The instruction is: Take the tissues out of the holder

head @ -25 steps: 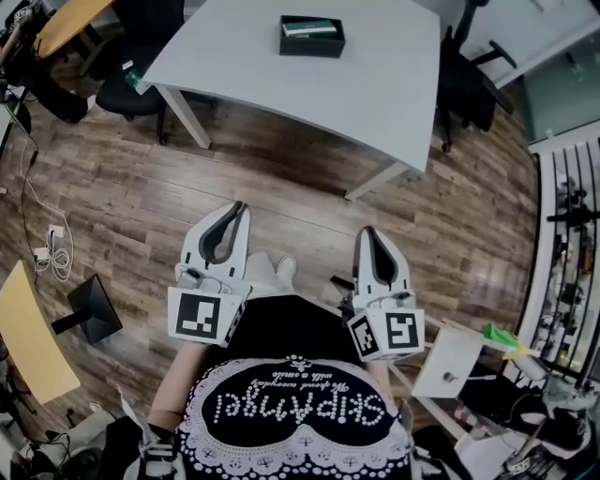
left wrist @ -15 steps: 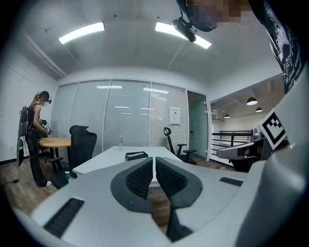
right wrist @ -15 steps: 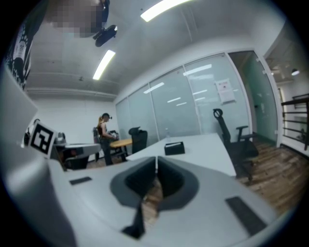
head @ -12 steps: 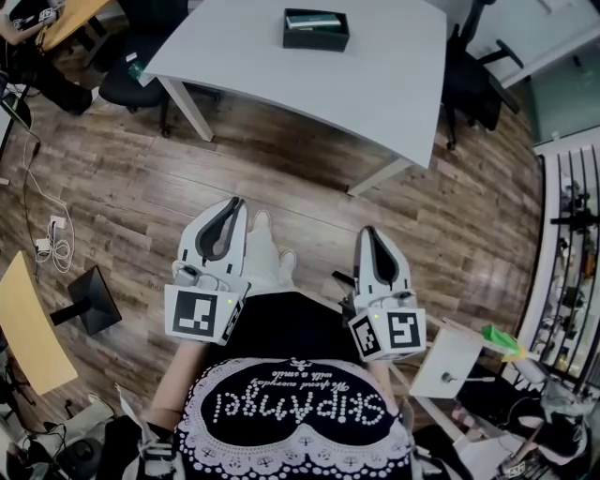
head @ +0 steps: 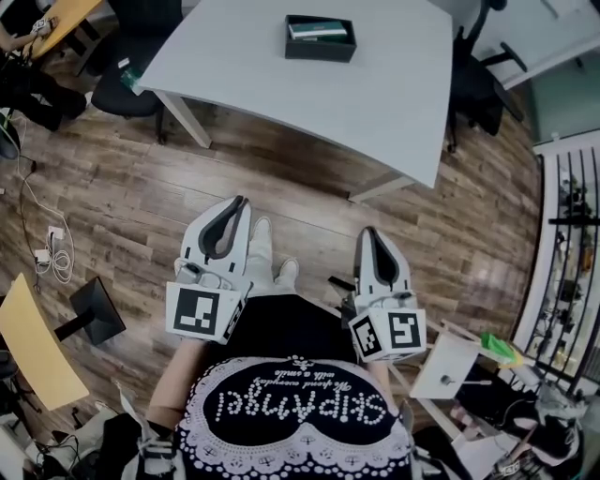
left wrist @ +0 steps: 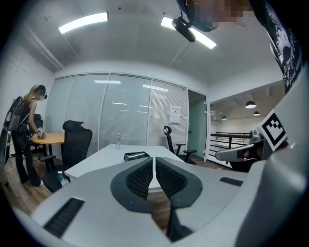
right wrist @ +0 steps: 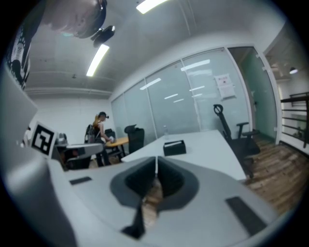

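Note:
A black tissue holder (head: 320, 37) stands on the far part of the white table (head: 394, 94), with a pale tissue pack (head: 319, 29) showing in its top. The holder also appears small and distant in the left gripper view (left wrist: 136, 155) and the right gripper view (right wrist: 174, 147). My left gripper (head: 240, 202) and right gripper (head: 367, 232) are held side by side in front of the person's body, above the wooden floor, well short of the table. Both point toward the table. Each has its jaws shut with nothing between them (left wrist: 154, 159) (right wrist: 156, 159).
Black office chairs stand at the table's right (head: 472, 82) and left (head: 127, 89). A clear bottle (left wrist: 118, 141) is on the table's far end. A person (left wrist: 26, 130) stands at an orange desk far left. A small white side table (head: 448, 362) is near my right; cables (head: 52, 253) lie left.
The table and holder have shifted slightly lower and to the right in the head view, and the person's feet have stepped forward. Both grippers keep their place and stay shut.

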Available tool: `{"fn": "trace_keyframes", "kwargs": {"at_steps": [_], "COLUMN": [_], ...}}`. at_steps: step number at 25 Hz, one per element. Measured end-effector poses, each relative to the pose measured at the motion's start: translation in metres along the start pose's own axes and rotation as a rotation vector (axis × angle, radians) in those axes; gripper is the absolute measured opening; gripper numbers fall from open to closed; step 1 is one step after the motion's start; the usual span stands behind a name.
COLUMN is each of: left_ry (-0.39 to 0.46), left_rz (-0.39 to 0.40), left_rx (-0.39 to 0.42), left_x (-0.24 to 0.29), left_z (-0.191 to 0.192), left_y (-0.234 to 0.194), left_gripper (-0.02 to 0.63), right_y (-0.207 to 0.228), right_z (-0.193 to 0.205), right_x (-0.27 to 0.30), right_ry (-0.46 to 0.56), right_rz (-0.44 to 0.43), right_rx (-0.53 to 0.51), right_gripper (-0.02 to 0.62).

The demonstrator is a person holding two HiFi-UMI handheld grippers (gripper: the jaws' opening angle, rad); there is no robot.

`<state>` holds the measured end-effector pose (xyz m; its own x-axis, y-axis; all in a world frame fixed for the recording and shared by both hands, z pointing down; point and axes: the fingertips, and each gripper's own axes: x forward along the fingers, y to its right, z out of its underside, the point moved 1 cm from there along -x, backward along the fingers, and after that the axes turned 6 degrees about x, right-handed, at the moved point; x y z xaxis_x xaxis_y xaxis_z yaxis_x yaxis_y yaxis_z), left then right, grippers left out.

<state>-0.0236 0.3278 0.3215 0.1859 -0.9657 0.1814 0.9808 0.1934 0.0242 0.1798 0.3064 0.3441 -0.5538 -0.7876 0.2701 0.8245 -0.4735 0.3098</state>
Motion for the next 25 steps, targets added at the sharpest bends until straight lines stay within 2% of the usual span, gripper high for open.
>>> {"fn": "trace_keyframes", "kwargs": {"at_steps": [6,12,21,25], "left_ry": [0.019,0.026,-0.005,0.003], "left_rz": [0.058,0.074,0.083,0.070], "left_rx": [0.007,0.014,-0.003,0.014], "left_x": [0.042,0.066,0.076,0.082], "left_z": [-0.016,-0.021,-0.010,-0.008], "left_y": [-0.038,-0.073,-0.103,-0.108], "left_gripper": [0.035,0.034,0.034,0.034], "right_y": [-0.012,-0.021,-0.027,-0.024], "right_z": [-0.024,-0.033,-0.031,-0.028], "right_x": [0.057,0.095,0.118,0.120], "right_ry": [0.036,0.046,0.033,0.019], "right_rz": [0.013,0.030,0.065,0.070], "right_rx": [0.000,-0.005,0.011,0.017], "right_gripper": [0.034,0.034,0.034,0.034]}}
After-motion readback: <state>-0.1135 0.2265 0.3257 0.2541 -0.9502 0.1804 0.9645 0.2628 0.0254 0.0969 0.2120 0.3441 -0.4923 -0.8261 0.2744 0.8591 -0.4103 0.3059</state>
